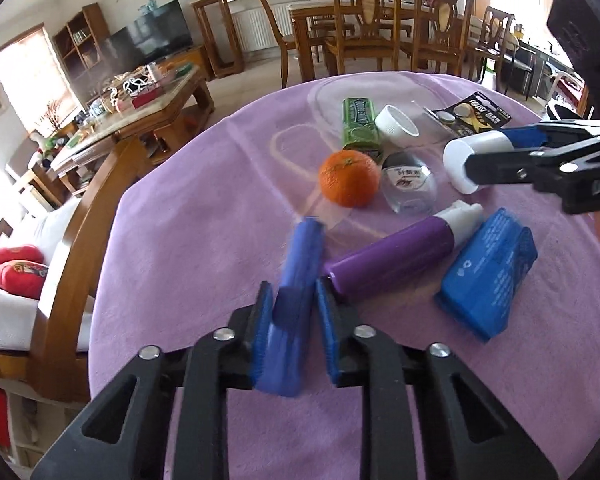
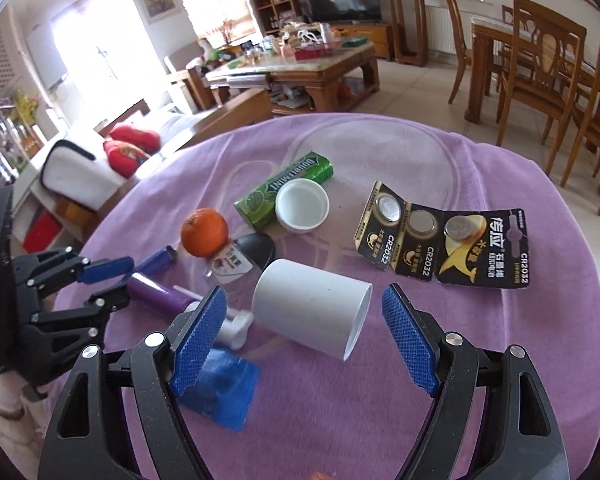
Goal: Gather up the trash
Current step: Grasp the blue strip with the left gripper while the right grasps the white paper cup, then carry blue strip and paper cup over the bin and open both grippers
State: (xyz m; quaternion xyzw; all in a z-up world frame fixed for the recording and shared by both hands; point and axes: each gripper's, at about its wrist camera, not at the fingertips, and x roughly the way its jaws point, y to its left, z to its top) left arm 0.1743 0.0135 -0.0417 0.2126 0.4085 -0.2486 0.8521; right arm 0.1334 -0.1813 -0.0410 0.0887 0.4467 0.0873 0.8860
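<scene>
My left gripper (image 1: 290, 300) has its fingers clamped on the blue lighter (image 1: 296, 280), which sticks up tilted between the pads over the purple cloth on the bench (image 1: 172, 264). Just right of it lies the purple spray bottle (image 1: 396, 256), white nozzle pointing away, and beside that the blue wrapper (image 1: 488, 276). Ahead sits the orange (image 1: 350, 178), touching a small clear bottle (image 1: 410, 184) with a dark cap and a label too small to read. My right gripper (image 2: 302, 320) hangs with fingers wide apart, either side of the white cup (image 2: 312, 312) lying on its side, pads not touching it. Behind the cup, a white lid (image 2: 302, 206) rests against the green gum pack (image 2: 280, 188), which reads "DOUBLEMINT". To the right, the black battery card (image 2: 444, 240) holds three coin cells, printed "CR2032" under each.
</scene>
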